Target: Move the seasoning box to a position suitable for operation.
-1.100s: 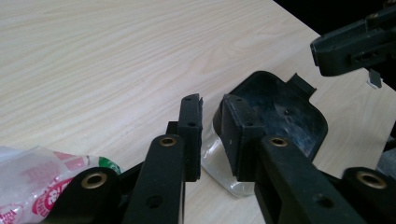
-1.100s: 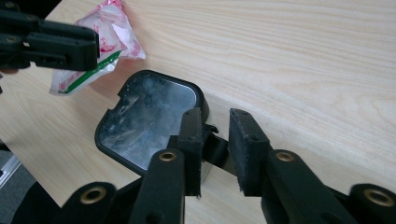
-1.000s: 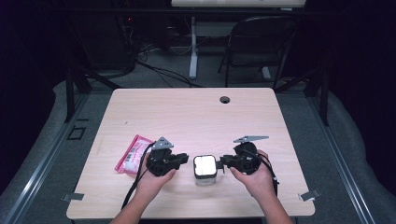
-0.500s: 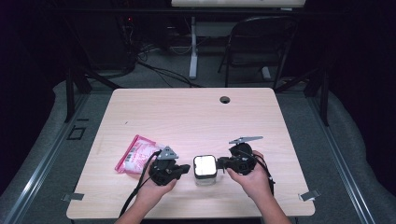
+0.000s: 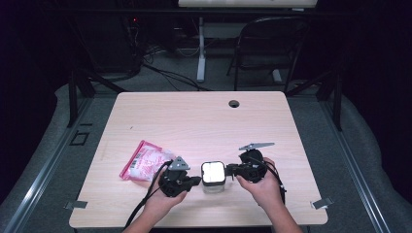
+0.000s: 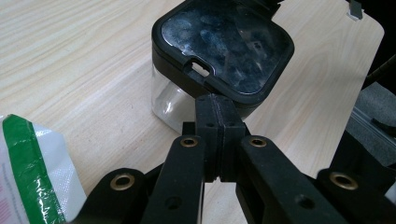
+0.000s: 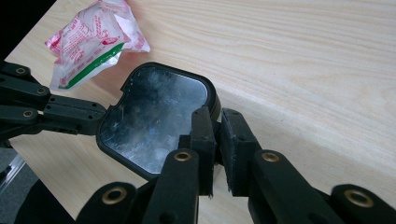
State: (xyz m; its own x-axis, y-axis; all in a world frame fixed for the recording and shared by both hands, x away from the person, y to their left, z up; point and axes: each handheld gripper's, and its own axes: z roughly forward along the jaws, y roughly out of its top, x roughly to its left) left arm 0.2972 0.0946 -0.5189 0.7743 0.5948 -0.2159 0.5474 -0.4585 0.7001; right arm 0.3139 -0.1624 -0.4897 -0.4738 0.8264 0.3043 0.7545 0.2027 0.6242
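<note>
While the left claw (image 6: pixel 218 112) sat clenched against the lid edge of the clear jar (image 5: pixel 213 174) and the right claw (image 7: pixel 216 135) pinched the opposite rim, uneven prying between them could have tipped the jar on the bench (image 5: pixel 204 121).

I see a pale wood table (image 5: pixel 204 121) on grey carpet (image 5: pixel 374 160) — the room behind it is dark. At twelve o'clock stands a white desk leg (image 5: pixel 200 53); at one o'clock, a folding chair (image 5: pixel 265 48). Cables (image 5: pixel 165 73) trail at eleven.
</note>
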